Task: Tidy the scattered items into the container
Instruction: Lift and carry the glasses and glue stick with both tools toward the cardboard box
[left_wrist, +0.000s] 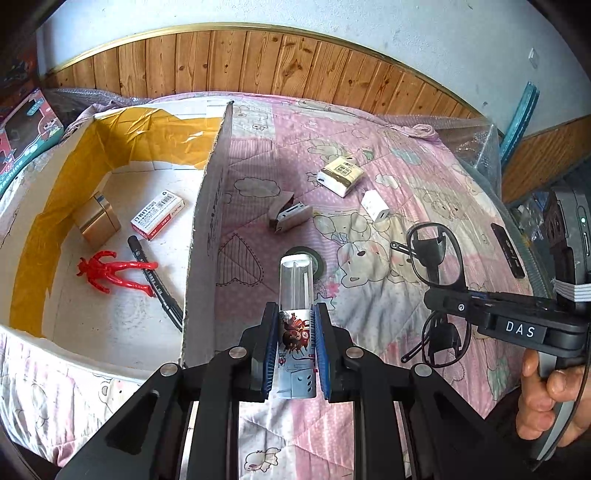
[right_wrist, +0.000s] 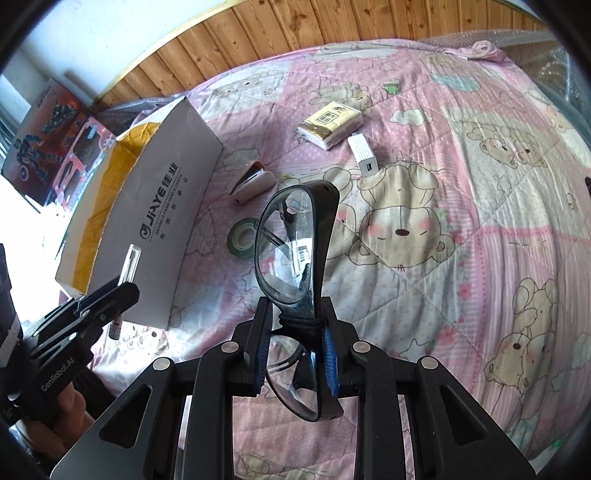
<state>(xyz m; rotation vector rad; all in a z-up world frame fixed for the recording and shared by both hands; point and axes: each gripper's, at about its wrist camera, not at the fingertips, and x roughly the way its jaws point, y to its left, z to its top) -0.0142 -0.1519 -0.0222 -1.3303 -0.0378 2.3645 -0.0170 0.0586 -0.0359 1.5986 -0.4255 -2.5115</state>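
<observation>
My left gripper (left_wrist: 295, 321) is shut on a clear plastic tube with a printed label (left_wrist: 297, 291), held above the quilt just right of the cardboard box wall (left_wrist: 207, 221). My right gripper (right_wrist: 295, 332) is shut on black-framed glasses (right_wrist: 291, 240) at their bridge, lifted over the bed; the same glasses (left_wrist: 436, 254) appear at the right of the left wrist view. Inside the box lie a red figure (left_wrist: 110, 271), a black pen (left_wrist: 155, 280), a staple box (left_wrist: 158, 214) and a metal tin (left_wrist: 96, 219). The cardboard box (right_wrist: 155, 214) sits at left.
On the pink quilt lie a green tape roll (right_wrist: 242, 236), a stapler (right_wrist: 253, 181), a tissue pack (right_wrist: 330, 123), a white charger (right_wrist: 364, 153) and a black stick-like device (left_wrist: 508, 249). Toy boxes (right_wrist: 55, 136) stand beyond the cardboard box. A hand (left_wrist: 546, 391) holds the right gripper's handle.
</observation>
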